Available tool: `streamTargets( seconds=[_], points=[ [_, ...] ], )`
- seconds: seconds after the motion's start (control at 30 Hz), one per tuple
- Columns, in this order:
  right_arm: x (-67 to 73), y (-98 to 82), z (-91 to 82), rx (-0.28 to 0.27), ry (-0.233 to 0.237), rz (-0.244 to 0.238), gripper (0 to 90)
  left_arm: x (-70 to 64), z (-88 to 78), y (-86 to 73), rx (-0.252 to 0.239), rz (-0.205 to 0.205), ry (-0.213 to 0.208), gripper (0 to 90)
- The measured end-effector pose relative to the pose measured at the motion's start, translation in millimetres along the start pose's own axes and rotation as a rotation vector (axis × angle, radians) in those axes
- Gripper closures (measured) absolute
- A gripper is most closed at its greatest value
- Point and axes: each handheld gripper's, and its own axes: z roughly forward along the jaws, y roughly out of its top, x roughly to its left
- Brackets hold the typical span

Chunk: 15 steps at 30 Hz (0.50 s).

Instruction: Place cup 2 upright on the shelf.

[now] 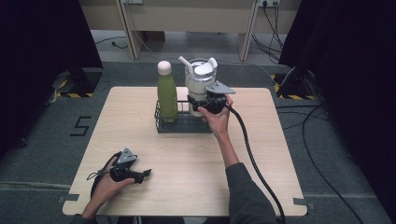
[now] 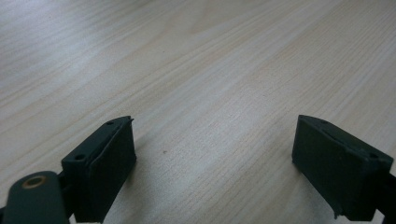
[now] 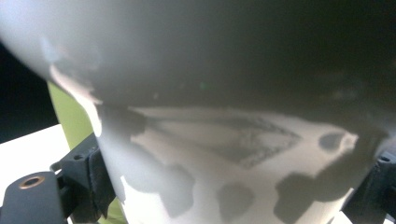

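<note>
A white tumbler [image 1: 200, 81] with a lid and straw stands in a black wire basket [image 1: 182, 125] at the far middle of the table, right of a green bottle [image 1: 166, 95] with a white cap. My right gripper [image 1: 198, 103] reaches in from the right with its jaws on either side of the tumbler's lower body. In the right gripper view the tumbler [image 3: 224, 140] sits pressed between the pads of that gripper [image 3: 238, 191], and the green bottle [image 3: 70, 116] shows behind it at the left. My left gripper [image 1: 147, 173] rests near the front left, open [image 2: 215, 163] over bare wood.
The light wooden table [image 1: 187, 158] has free room in its middle, left and right. A thick black cable [image 1: 252, 154] trails from the right gripper across the table's right half to the front edge. Dark curtains and floor cables surround the table.
</note>
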Motion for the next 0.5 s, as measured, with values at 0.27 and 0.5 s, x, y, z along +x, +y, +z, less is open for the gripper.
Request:
streamTargets(
  seconds=[0.27,0.5],
  points=[
    [-1.5,-8.2,7.3,0.013,-0.012,0.005,11.2,0.1,0.0,0.0,0.0,0.001,0.0,12.4],
    [0.4,-12.7,10.5,0.015,-0.012,0.004,11.2,0.1,-0.1,0.0,0.0,0.002,-0.001,12.7]
  ],
)
